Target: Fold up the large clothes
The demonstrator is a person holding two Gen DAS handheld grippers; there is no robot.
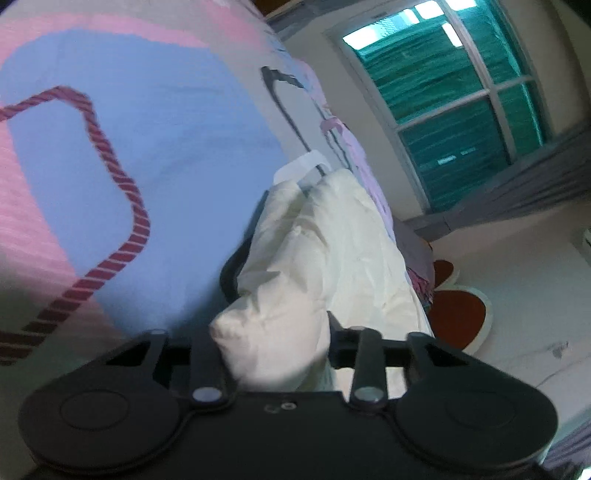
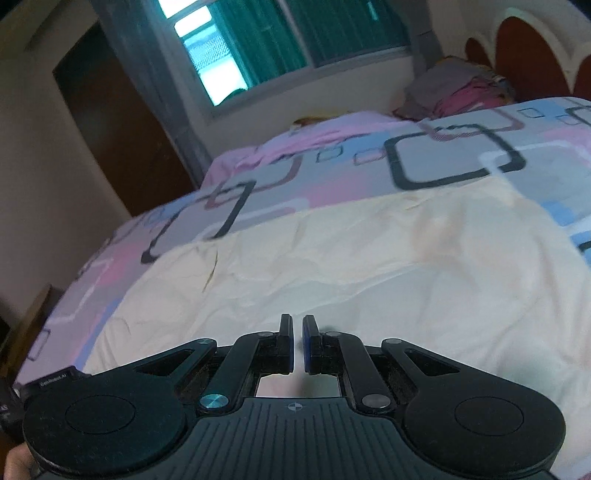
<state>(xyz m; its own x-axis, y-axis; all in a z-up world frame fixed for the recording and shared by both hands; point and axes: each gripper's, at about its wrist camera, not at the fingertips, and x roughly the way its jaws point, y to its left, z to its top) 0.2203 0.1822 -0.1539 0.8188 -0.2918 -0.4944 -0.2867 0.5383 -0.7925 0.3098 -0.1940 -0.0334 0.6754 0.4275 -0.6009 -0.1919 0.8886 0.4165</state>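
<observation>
Cream garment (image 2: 369,266) lies spread on bed (image 2: 436,155), over patterned cover, w/ window (image 2: 291,33) beyond bed's far edge. Left gripper (image 1: 273,332): jaws narrowed round a bunched fold of the garment, cloth wedged betw. the 2 fingers. Right gripper (image 2: 297,343): jaws closed, pads nearly touching, nothing betw. them, poised just above garment's near edge.

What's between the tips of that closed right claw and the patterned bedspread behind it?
In the right wrist view, only the cream garment lies between the right gripper and the bedspread.
</observation>
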